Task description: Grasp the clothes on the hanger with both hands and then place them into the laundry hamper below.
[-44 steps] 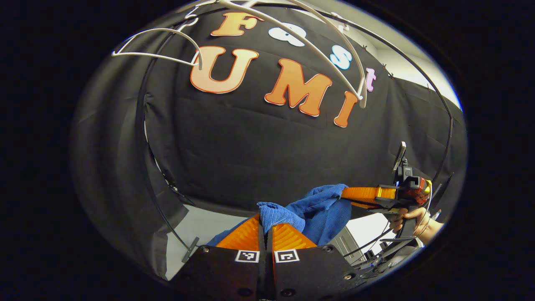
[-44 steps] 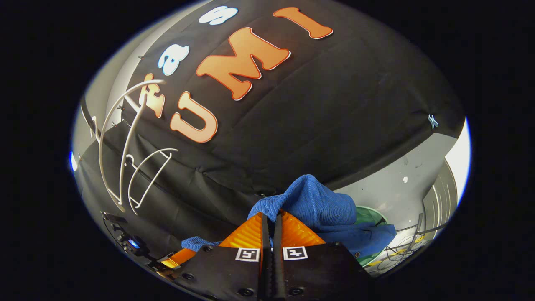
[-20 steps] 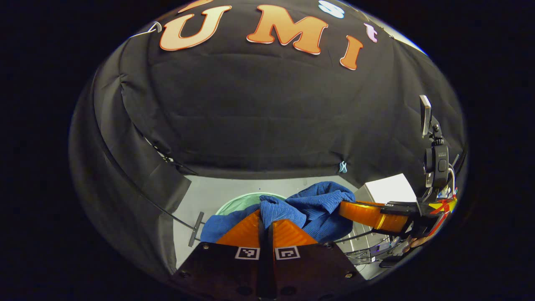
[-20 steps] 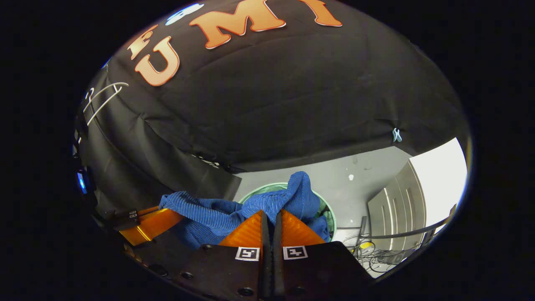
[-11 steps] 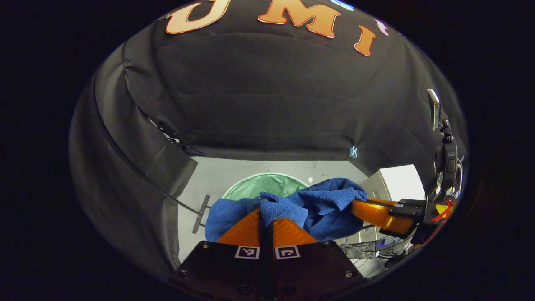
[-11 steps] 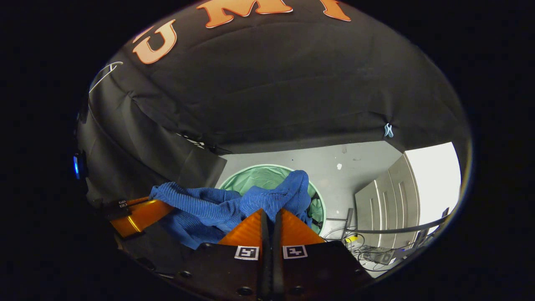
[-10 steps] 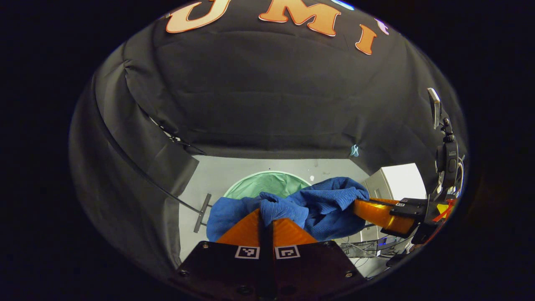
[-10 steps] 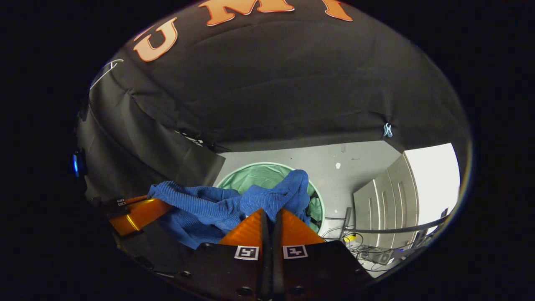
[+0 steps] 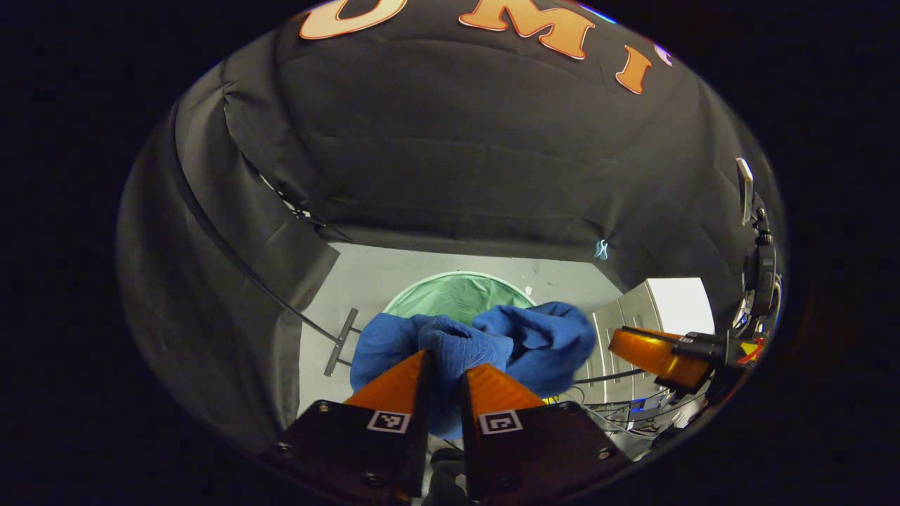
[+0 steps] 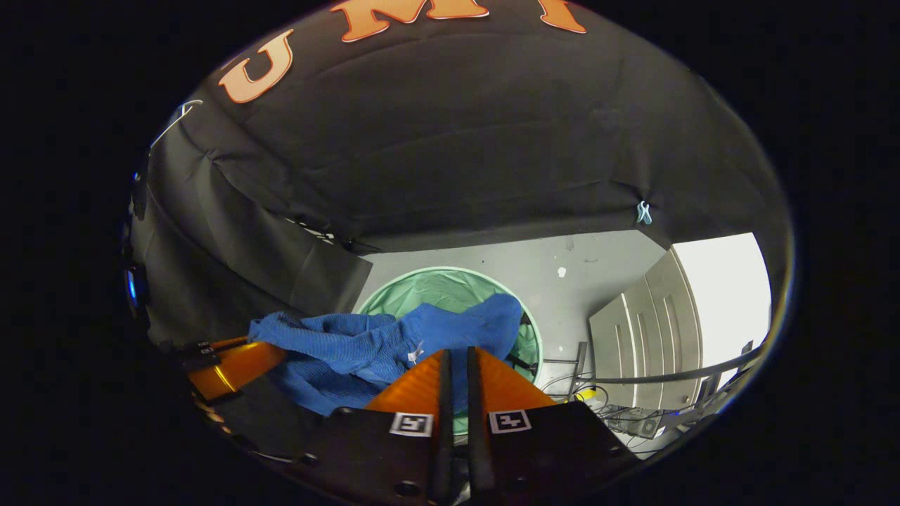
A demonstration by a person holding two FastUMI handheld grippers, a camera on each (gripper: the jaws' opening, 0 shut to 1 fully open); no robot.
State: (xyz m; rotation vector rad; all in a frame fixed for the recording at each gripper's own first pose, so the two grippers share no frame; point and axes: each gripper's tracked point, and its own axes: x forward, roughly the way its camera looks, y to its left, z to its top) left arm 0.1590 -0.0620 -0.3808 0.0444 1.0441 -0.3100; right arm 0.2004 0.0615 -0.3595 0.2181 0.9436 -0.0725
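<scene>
1. Grey floor (image 9: 365, 270) under black cloth wall; green laundry hamper (image 10: 394, 292) stands on it, directly below both grippers.
2. Change since half a second ago: left gripper (image 9: 443, 376) has parted its fingers, a gap now between them, with the blue garment (image 9: 485, 341) bunched in that gap but no longer pinched.
3. Right gripper (image 10: 455, 369) has also eased, a narrow slot between its fingers; whether it grips cloth, cannot tell.
4. Judgement: release has begun over the hamper; garment not yet inside.
5. Right gripper view shows the hamper's open mouth and the garment (image 10: 365, 344) draped over its near rim; left gripper view shows the right gripper (image 9: 650, 351) clear of the cloth.
</scene>
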